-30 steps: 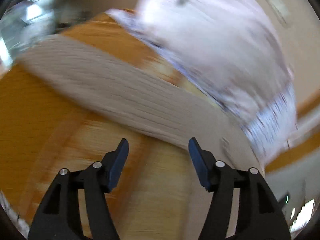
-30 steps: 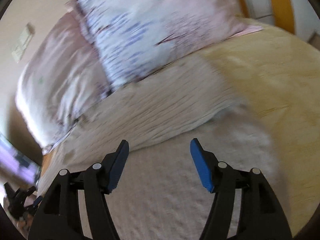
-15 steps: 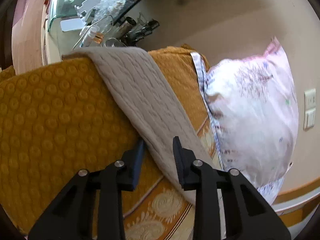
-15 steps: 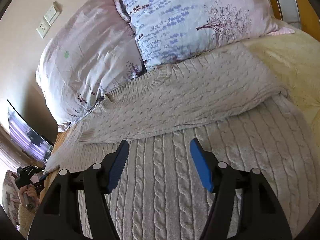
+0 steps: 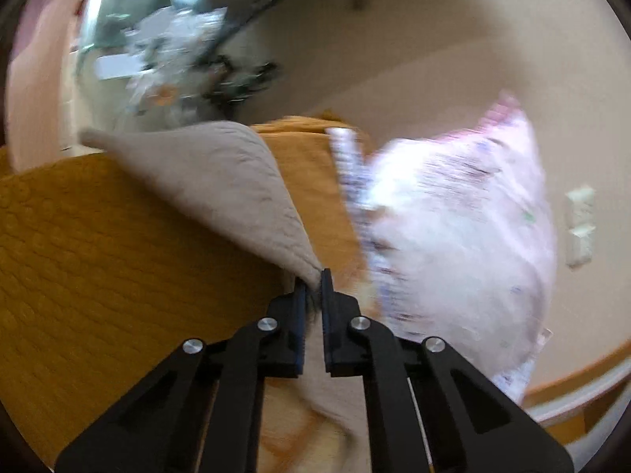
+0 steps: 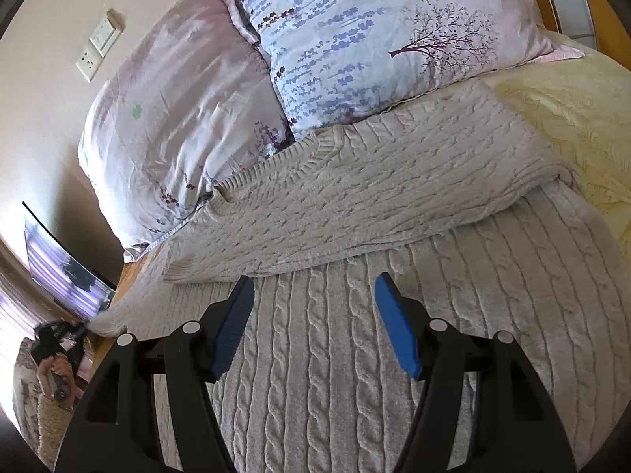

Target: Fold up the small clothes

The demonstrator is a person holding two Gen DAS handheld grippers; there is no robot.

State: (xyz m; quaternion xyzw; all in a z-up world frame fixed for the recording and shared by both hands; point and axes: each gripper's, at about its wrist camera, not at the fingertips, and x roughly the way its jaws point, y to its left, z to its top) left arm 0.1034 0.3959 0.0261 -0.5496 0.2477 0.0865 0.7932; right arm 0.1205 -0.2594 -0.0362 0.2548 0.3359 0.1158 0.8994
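Beige cable-knit sweater [image 6: 355,205] lay spread on the orange quilted bedspread [image 5: 98,256], its long axis crosswise below the floral pillows [image 6: 355,39], one sleeve clenched in the left gripper [image 5: 312,287], while the right gripper [image 6: 311,303] hovered released above the knit.

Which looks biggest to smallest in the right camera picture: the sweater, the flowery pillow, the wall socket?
1. Sweater, though it lies nearest the camera, which makes it look bigger.
2. Flowery pillow.
3. Wall socket, tiny and far away.
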